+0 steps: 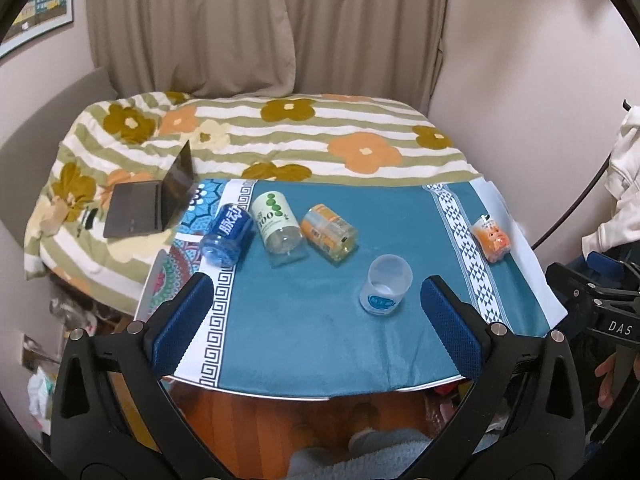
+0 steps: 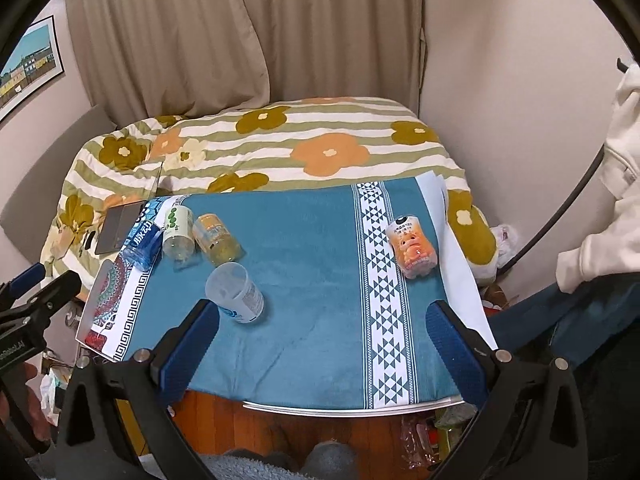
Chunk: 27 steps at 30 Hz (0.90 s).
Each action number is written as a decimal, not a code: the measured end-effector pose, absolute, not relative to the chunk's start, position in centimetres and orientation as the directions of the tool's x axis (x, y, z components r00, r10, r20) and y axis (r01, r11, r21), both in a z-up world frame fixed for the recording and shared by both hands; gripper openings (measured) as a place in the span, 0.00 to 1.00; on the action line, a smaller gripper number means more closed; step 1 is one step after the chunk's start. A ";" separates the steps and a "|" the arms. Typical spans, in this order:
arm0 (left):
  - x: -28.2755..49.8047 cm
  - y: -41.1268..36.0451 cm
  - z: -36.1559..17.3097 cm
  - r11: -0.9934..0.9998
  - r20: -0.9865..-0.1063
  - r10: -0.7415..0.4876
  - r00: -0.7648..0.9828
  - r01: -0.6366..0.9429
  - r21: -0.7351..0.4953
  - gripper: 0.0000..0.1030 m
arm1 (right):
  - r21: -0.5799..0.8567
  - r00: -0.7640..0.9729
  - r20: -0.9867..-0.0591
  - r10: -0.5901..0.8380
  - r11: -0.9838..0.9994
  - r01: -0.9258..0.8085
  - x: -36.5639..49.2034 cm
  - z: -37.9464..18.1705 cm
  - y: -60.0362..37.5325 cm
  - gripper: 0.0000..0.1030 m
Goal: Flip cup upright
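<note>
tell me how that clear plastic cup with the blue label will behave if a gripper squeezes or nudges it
The clear plastic cup looks thin-walled and empty, so probably light and apt to flex under a firm squeeze. It stands mouth up on the soft blue cloth, so a push near the rim may tip it. Once on its side, its round body would likely roll.

Counter [image 1: 304,336] under teal cloth carries three bottles on their sides: blue bottle [image 1: 227,236], green-labelled bottle [image 1: 277,224], orange bottle [image 1: 329,232]. Orange pouch [image 1: 491,239] lies apart. Laptop [image 1: 150,200] open on bed [image 1: 320,136].
</note>
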<state>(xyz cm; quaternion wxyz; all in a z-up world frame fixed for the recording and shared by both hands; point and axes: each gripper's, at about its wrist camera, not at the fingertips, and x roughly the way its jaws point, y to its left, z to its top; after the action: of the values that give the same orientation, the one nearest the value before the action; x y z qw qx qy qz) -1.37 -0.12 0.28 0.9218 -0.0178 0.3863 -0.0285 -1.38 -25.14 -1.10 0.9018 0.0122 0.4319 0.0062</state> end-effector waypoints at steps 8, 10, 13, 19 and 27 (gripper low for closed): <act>-1.8 -0.2 0.5 0.997 -0.700 -0.081 0.709 0.057 -0.058 1.00 | 0.002 0.643 -0.766 -0.001 1.000 0.004 -1.9 -0.8 -24.2 1.00; -1.9 -0.3 0.5 0.997 -0.698 -0.083 0.711 0.060 -0.057 1.00 | -0.001 0.646 -0.763 -0.004 1.000 0.005 -2.0 -0.8 -24.1 1.00; -1.9 -0.5 0.7 0.996 -0.695 -0.084 0.714 0.066 -0.053 1.00 | -0.003 0.649 -0.761 -0.007 1.000 0.008 -2.1 -0.7 -24.2 1.00; -1.7 -0.9 0.7 0.996 -0.692 -0.084 0.717 0.072 -0.046 1.00 | -0.002 0.652 -0.758 -0.012 1.000 0.016 -2.1 -0.6 -24.2 1.00; -1.7 -1.1 0.6 0.996 -0.693 -0.088 0.716 0.078 -0.046 1.00 | -0.004 0.651 -0.759 -0.014 1.000 0.018 -2.0 -0.6 -24.4 1.00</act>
<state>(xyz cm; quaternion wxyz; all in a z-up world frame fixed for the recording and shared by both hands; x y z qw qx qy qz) -1.68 -1.12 0.62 0.9262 -0.0066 0.3743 -0.0446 -1.99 -24.38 -0.56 0.9085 0.0018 0.4179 -0.0088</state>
